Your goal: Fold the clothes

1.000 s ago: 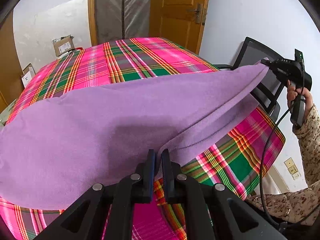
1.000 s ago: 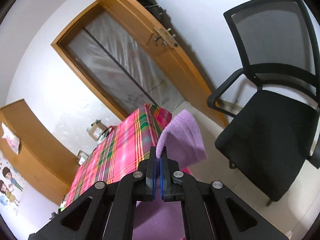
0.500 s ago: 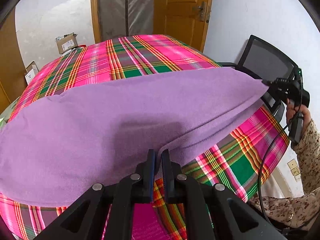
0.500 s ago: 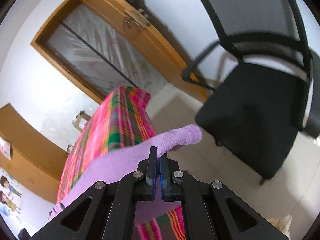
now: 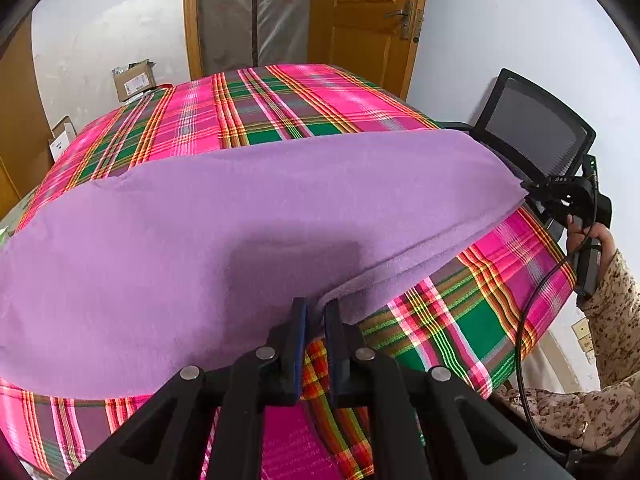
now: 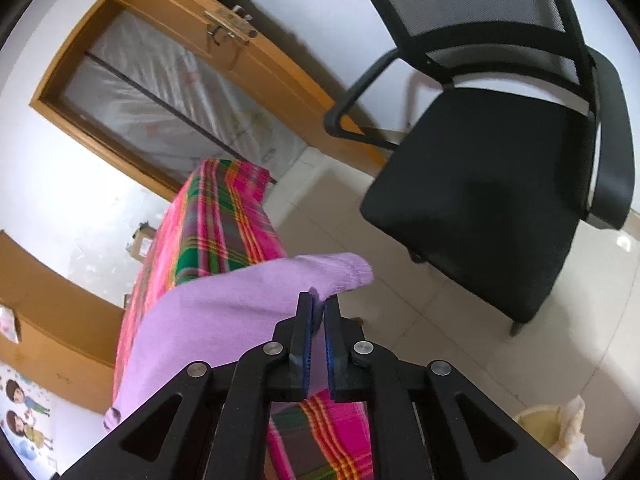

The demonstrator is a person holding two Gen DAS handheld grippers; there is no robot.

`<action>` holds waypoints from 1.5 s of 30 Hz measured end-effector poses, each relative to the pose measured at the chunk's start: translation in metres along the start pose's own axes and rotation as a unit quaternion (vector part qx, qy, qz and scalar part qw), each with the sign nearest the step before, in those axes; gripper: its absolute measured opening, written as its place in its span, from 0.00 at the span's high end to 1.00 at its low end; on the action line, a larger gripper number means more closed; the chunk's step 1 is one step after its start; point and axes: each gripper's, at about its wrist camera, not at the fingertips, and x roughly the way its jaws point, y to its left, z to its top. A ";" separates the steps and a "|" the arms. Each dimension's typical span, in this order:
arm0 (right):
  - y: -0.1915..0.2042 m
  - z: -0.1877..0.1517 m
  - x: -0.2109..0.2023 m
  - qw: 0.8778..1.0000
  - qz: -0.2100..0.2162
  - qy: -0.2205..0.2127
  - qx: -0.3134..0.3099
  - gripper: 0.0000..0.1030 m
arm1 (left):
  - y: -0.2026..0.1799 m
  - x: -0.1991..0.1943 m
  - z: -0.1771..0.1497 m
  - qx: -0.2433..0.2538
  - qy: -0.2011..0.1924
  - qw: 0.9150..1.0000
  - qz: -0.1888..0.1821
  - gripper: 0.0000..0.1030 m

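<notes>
A lilac fleece cloth [image 5: 248, 220] is stretched over the table, which wears a pink and green plaid cover [image 5: 280, 100]. My left gripper [image 5: 316, 306] is shut on the cloth's near edge. Far to the right, my right gripper [image 5: 532, 190] pinches the cloth's corner beyond the table's right side, held by a hand in a patterned sleeve [image 5: 612, 304]. In the right wrist view the right gripper [image 6: 318, 306] is shut on that corner of the cloth [image 6: 224, 320], which hangs in a fold off the plaid cover [image 6: 208, 224].
A black mesh office chair [image 6: 500, 168] stands on the tiled floor right of the table, also seen as the chair [image 5: 536, 136] behind the right gripper. A wooden door [image 5: 360, 20] and cardboard boxes [image 5: 134, 78] sit at the back. A cable [image 5: 528, 320] hangs from the right gripper.
The right gripper has come down with the cloth's corner, from above the chair back to table-edge height. The cloth now lies flatter over the table. The left gripper has stayed put.
</notes>
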 end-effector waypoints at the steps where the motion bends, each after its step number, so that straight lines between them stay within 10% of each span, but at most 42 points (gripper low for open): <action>1: 0.000 -0.002 0.000 1.000 -0.007 0.001 -0.002 0.91 | 0.000 -0.001 0.000 -0.001 -0.001 1.000 -0.001 0.92; 21: 0.083 -0.046 -0.045 0.985 -0.049 -0.038 -0.164 0.74 | -0.002 -0.009 -0.012 0.001 -0.009 1.000 0.014 0.88; 34: 0.170 -0.111 -0.018 0.950 0.001 0.031 -0.311 0.72 | 0.011 -0.016 -0.019 -0.019 -0.022 0.999 0.026 0.88; 45: 0.245 -0.177 0.008 0.896 0.062 0.086 -0.431 0.72 | 0.027 -0.019 -0.025 -0.041 -0.023 0.998 0.029 0.88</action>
